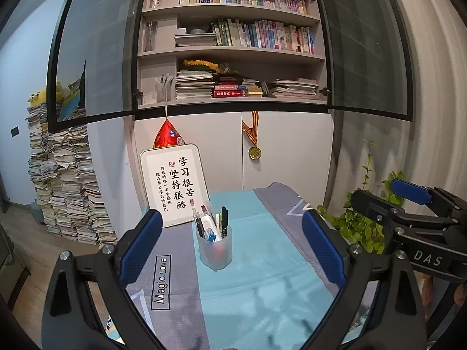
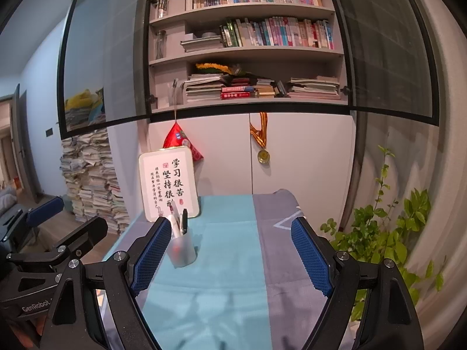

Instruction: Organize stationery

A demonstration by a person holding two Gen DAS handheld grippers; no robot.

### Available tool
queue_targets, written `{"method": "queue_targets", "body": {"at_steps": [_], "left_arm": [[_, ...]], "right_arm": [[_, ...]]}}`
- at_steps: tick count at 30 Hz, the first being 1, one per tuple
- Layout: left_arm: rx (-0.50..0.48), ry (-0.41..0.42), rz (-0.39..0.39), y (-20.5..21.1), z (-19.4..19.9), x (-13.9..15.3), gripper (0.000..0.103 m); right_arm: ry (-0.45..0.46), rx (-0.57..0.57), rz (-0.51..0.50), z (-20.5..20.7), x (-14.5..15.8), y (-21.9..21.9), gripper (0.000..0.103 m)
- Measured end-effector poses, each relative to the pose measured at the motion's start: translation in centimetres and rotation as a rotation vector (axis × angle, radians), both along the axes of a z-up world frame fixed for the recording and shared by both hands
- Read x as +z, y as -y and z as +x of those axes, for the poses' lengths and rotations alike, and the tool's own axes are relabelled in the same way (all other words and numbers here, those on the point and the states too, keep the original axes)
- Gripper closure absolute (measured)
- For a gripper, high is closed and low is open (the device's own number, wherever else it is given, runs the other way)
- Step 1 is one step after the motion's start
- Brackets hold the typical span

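Observation:
A frosted plastic pen cup (image 1: 215,251) stands on the teal and grey cloth (image 1: 262,277) and holds several pens and markers (image 1: 210,223). My left gripper (image 1: 232,248) is open and empty, held above the cloth with the cup between and beyond its blue pads. My right gripper (image 2: 230,253) is open and empty. The cup (image 2: 183,249) shows just beyond its left pad (image 2: 150,258). The right gripper also shows at the right edge of the left wrist view (image 1: 414,201).
A framed calligraphy sign (image 1: 173,185) leans against the cabinet behind the cup. A red pouch (image 1: 167,135) and a medal (image 1: 254,151) hang on the cabinet. A leafy plant (image 2: 388,233) stands right of the table. Tall paper stacks (image 1: 67,189) stand on the floor at left.

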State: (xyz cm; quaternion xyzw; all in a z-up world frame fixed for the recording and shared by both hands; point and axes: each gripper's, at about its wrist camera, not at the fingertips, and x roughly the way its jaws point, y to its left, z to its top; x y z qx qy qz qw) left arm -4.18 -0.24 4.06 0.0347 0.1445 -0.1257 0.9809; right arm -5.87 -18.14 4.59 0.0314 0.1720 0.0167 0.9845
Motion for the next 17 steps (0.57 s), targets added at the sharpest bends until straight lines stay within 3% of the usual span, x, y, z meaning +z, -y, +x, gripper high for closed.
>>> {"method": "queue_targets", "body": {"at_steps": [17], "left_arm": [[0.002,-0.013,0.001,0.08,0.35,-0.29,0.007]], "right_arm": [[-0.014,-0.005,0.003,0.27,-0.28,0.02,0.018]]}}
